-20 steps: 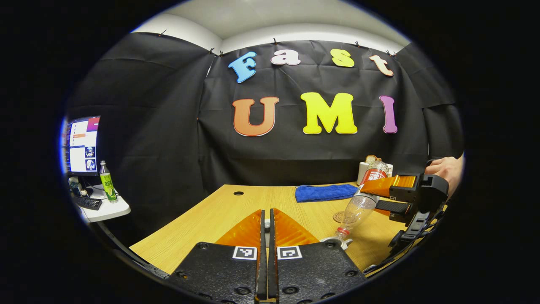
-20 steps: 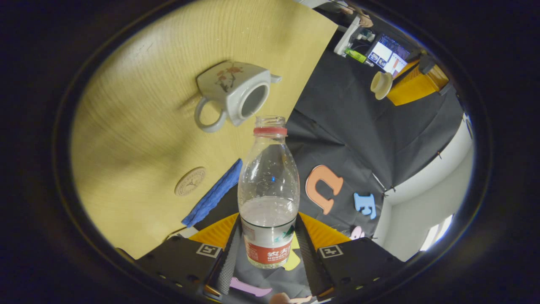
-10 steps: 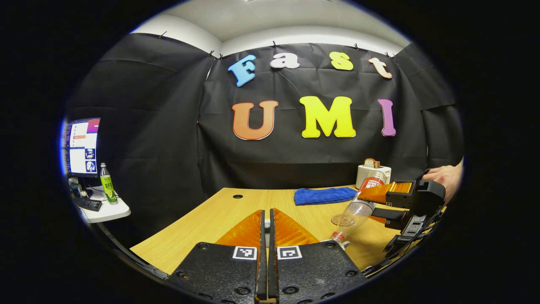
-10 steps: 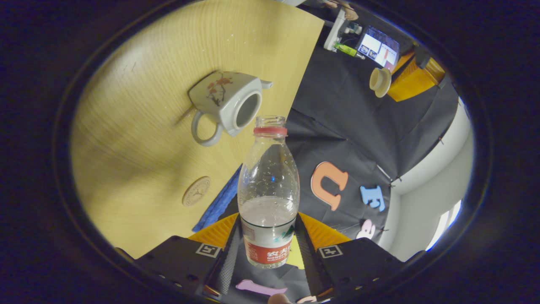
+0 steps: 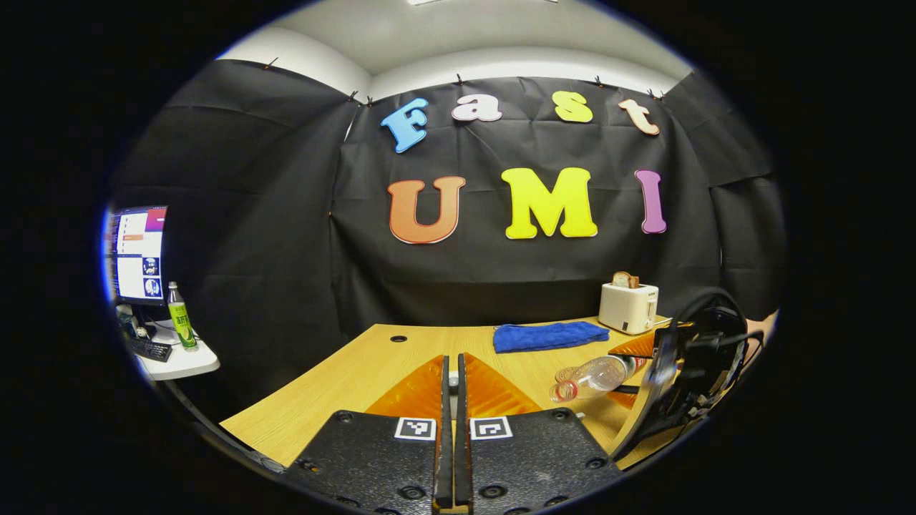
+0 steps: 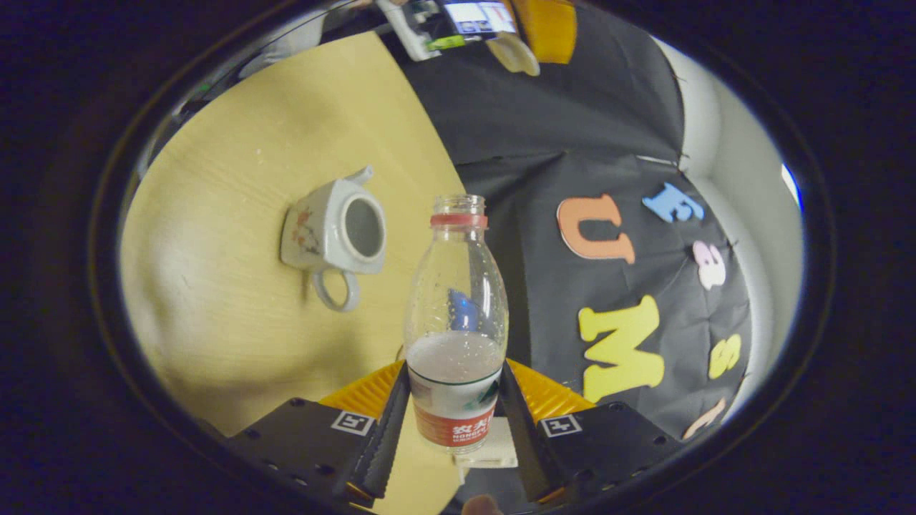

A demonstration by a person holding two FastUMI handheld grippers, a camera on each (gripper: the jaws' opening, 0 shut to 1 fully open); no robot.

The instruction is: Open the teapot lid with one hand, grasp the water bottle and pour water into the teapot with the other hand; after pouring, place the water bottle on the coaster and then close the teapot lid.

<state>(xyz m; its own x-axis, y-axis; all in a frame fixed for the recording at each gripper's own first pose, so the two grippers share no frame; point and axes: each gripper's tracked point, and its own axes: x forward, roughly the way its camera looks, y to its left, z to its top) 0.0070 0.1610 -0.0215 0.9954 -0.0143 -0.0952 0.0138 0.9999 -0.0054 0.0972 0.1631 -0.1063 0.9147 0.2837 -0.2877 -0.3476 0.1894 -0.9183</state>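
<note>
Two fingers of your right gripper (image 6: pixel 452 422) clamp the water bottle (image 6: pixel 456 322), mouth pointing to twelve o'clock. The lidless teapot (image 6: pixel 333 232) sits on the table (image 6: pixel 215 336) at ten o'clock. Your left gripper (image 5: pixel 449 386) is nearly closed on a small part I cannot identify.

L gripper (image 5: pixel 449 372) jaws closed, raised; R gripper (image 6: pixel 454 400) tilted sideways, jaws clamped.

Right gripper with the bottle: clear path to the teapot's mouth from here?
Probably yes. The teapot stands open, lid off, on bare table; the right gripper, shut on the water bottle, has nothing between them.
</note>
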